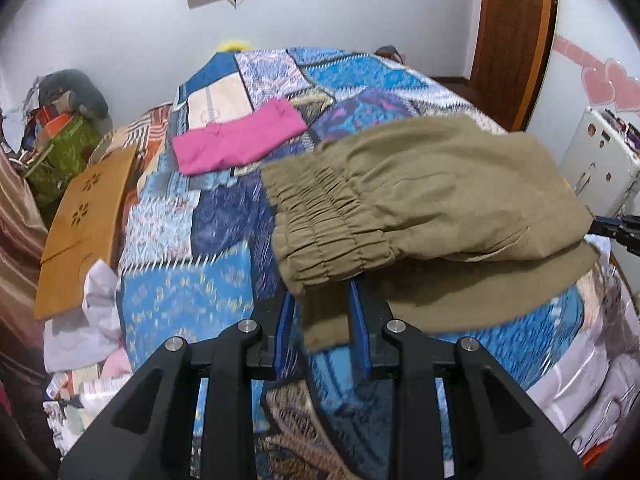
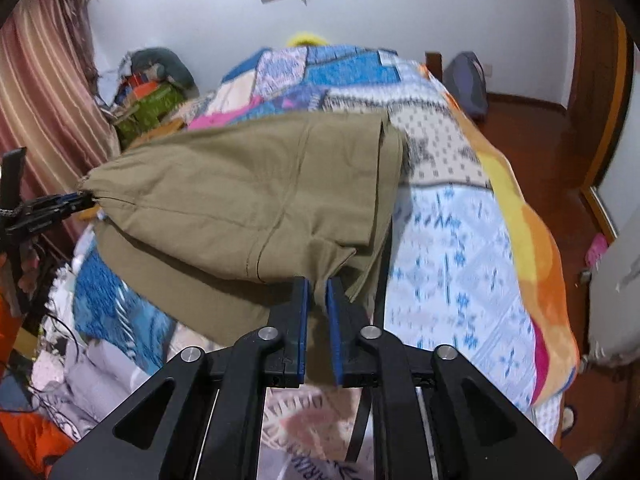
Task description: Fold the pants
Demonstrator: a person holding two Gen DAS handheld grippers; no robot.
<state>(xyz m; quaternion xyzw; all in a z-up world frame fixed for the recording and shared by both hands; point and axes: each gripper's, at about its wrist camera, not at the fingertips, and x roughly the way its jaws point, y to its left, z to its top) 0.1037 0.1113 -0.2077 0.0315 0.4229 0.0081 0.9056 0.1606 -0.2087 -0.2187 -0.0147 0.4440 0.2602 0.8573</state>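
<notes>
Two claws up over the bed [image 1: 168, 300], both clamped on the olive pants [image 1: 420, 184]. Left claw [image 1: 322, 312] pinching a flap of the fabric just under the gathered elastic waistband [image 1: 320, 220], blue pads narrow with cloth between them. Right claw [image 2: 316, 300] nipped tight on the opposite edge, pads nearly together on a bunched fold of the pants [image 2: 248, 200]. Pants doubled over and hanging stretched between the two claws, lifted clear of the patchwork quilt [image 2: 452, 272] ahead and below. Beyond the left claw, flat on the quilt, a folded pink garment [image 1: 236, 140]. Off to that claw's left, beside the bed, a tan perforated board [image 1: 88, 216]. Background blurred, bedding streaked.
</notes>
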